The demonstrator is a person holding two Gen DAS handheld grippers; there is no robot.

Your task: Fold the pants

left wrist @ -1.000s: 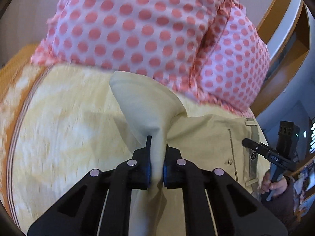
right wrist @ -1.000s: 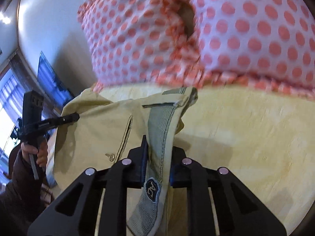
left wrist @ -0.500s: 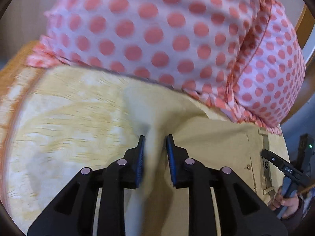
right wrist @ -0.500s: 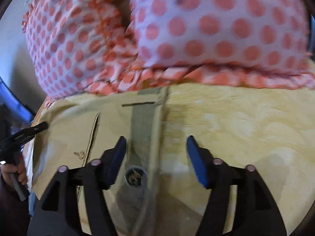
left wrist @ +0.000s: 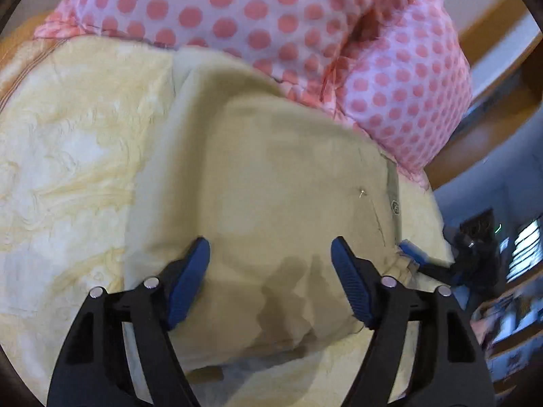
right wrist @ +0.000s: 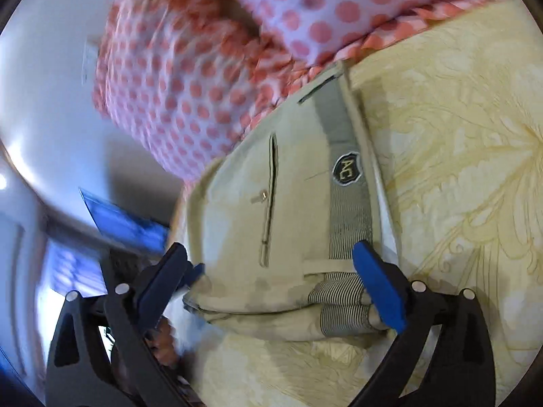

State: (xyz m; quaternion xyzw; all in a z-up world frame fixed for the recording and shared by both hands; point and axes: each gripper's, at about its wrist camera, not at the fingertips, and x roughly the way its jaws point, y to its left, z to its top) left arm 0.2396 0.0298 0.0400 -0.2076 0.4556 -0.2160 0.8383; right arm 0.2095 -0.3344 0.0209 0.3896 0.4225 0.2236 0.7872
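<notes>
While both tools hang spread and empty, your left gripper [left wrist: 269, 278] and right gripper [right wrist: 276, 291] sit over the folded pants [right wrist: 288, 210], which lie on the yellow bedspread [right wrist: 458, 169] just below the polka-dot pillow [left wrist: 271, 10]. Soft, light cotton, likely limp and slumps when lifted. Grab the thicker striped waistband [right wrist: 349, 224] or a stacked folded edge, not a single layer.

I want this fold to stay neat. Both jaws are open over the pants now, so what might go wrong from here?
1. The waistband end is bunched near the right gripper; it may crease there.
2. The pants touch the dotted pillow, which may snag the next fold.
3. The left gripper hangs low and might drag the cloth.
</notes>
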